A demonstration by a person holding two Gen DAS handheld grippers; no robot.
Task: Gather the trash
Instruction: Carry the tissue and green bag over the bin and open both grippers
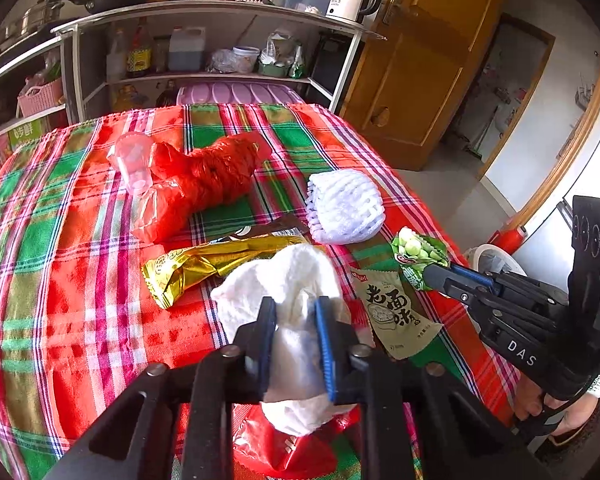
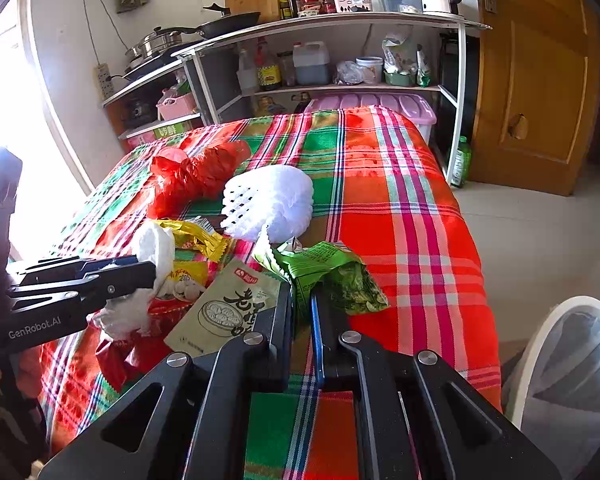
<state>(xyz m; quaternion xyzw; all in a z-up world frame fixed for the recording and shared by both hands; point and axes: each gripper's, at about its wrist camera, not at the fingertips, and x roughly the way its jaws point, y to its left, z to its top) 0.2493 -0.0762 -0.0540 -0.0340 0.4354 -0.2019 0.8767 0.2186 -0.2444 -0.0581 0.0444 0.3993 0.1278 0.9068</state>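
My left gripper [image 1: 296, 308] is shut on a crumpled white tissue [image 1: 288, 280] above the plaid table; it also shows in the right wrist view [image 2: 152, 268]. My right gripper [image 2: 301, 300] is shut on a green snack wrapper [image 2: 328, 272], which also shows in the left wrist view [image 1: 418, 250]. On the cloth lie a gold wrapper [image 1: 204, 266], a beige seasoning packet [image 1: 396, 312], a white foam fruit net [image 1: 346, 206], a red plastic bag [image 1: 204, 176], a clear plastic cup [image 1: 134, 160] and a red wrapper [image 1: 284, 448] under the tissue.
A white bin with a clear liner [image 2: 572, 372] stands on the floor right of the table [image 2: 400, 200]. A shelf unit [image 2: 340, 52] with bottles, pans and a kettle stands behind. A wooden door [image 2: 540, 80] is at the back right.
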